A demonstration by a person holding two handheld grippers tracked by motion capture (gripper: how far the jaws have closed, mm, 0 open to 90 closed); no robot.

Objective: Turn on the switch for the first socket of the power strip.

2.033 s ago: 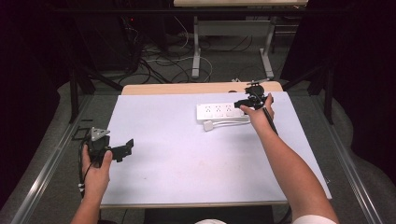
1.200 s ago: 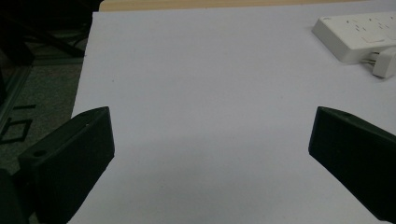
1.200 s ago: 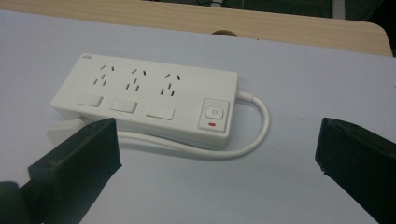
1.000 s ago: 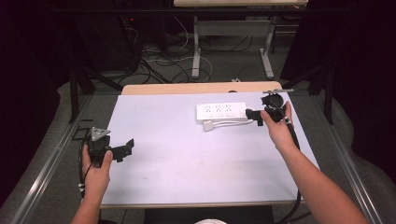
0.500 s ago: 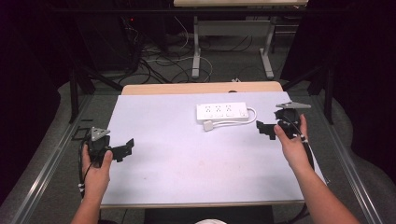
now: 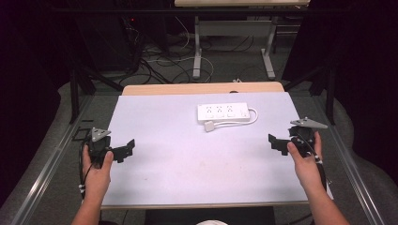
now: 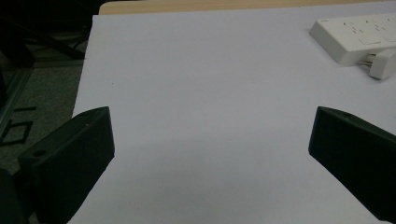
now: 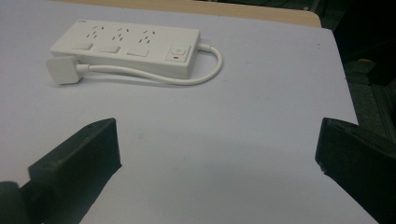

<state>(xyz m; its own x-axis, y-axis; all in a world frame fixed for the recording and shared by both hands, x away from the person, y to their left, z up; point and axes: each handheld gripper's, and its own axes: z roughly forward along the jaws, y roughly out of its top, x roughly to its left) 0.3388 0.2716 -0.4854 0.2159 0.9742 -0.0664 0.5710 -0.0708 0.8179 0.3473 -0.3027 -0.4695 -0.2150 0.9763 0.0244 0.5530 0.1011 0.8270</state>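
A power strip [image 6: 223,112] lies on the table [image 6: 187,159], toward its far edge and right of centre. Its cable [image 6: 239,122] loops out of the right end and runs back along the near side to a plug [image 6: 209,126] just before the strip's left end. The left gripper [image 6: 123,150] sits at the table's left edge, the right gripper [image 6: 278,143] near the right edge, both well apart from the strip.

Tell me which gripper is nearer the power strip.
Right. The right gripper sits just right of and below the power strip; the left gripper is far across the table.
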